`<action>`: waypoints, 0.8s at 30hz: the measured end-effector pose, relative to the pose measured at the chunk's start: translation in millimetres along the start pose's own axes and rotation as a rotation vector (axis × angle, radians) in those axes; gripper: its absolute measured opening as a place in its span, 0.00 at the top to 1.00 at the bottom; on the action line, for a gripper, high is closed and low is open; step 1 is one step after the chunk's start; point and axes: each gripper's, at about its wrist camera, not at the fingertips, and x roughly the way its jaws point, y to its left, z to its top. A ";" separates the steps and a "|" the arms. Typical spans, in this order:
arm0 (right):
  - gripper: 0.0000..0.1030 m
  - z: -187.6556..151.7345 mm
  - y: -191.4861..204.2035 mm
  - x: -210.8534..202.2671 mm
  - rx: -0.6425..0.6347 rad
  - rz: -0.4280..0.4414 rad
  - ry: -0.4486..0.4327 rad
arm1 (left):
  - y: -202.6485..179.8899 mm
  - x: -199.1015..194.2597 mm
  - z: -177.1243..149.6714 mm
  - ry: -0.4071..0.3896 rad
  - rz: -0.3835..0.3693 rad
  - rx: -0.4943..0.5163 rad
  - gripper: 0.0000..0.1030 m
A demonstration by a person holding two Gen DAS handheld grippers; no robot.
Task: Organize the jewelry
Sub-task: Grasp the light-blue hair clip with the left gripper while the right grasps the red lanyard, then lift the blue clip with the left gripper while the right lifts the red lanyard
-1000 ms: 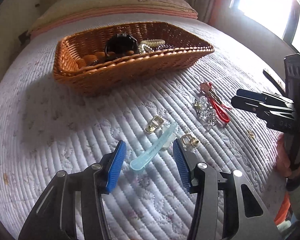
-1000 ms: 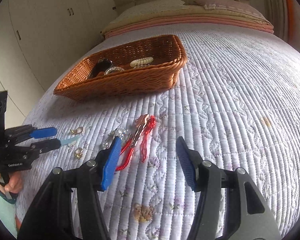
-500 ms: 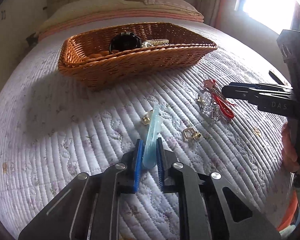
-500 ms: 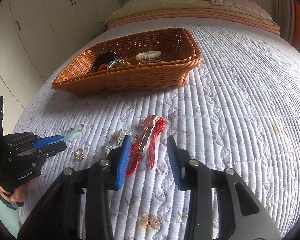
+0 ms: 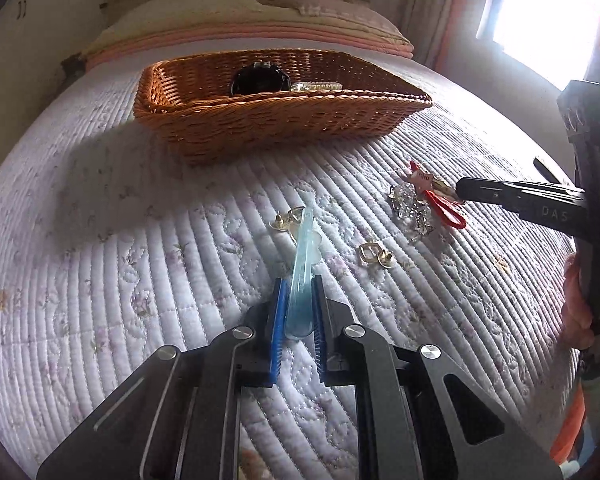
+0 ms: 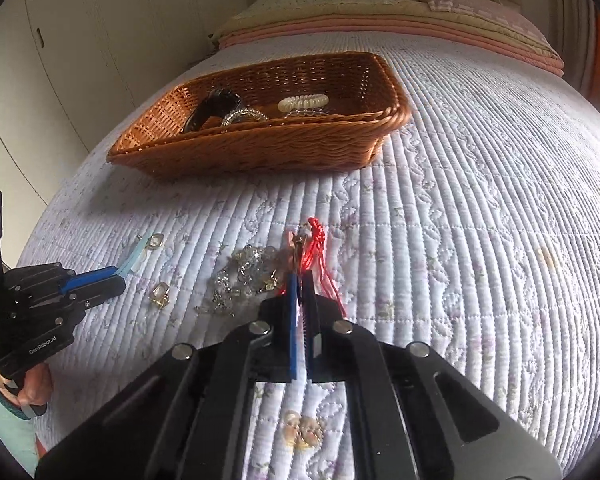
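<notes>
Covering nearly everything in view, the quilted bed (image 5: 100, 280) carried a wicker basket (image 5: 284, 128) toward the pillows (image 6: 400, 4), with loose jewelry scattered on the quilt nearer the cameras. Inside the basket lay a black watch (image 5: 260, 78) and a cream spiral hair tie (image 6: 304, 102) beside a beaded bracelet (image 6: 244, 115).

The left gripper (image 5: 298, 312) had its blue fingers (image 5: 279, 320) pressed against the near end of a pale blue hair clip (image 5: 302, 264), whose far end pointed toward the basket. The right gripper (image 6: 300, 300) had its fingers (image 6: 291, 320) closed almost together on a red cord charm (image 6: 314, 248), though what exactly sat between the pads was hard to make out.

Just left of the charm lay a clear crystal bracelet (image 6: 248, 274). Two small gold earrings rested apart on the quilt, one (image 5: 370, 254) to the right of the clip, the other (image 5: 290, 218) by the clip's far tip.
</notes>
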 end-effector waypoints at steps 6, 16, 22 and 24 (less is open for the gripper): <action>0.98 -14.0 -23.4 -23.5 0.065 0.020 0.002 | -2.2 -9.3 -13.6 -0.007 -0.009 -0.018 0.90; 0.83 3.5 -1.3 1.3 -0.022 0.029 0.045 | 2.6 -9.6 -15.9 -0.012 -0.031 -0.043 0.90; 0.78 8.9 0.9 23.0 -0.052 -0.001 0.075 | 1.2 -8.5 -17.0 -0.013 -0.029 -0.037 0.90; 0.78 12.1 3.2 27.4 -0.075 -0.022 0.078 | 0.7 -8.2 -16.5 -0.013 -0.027 -0.035 0.90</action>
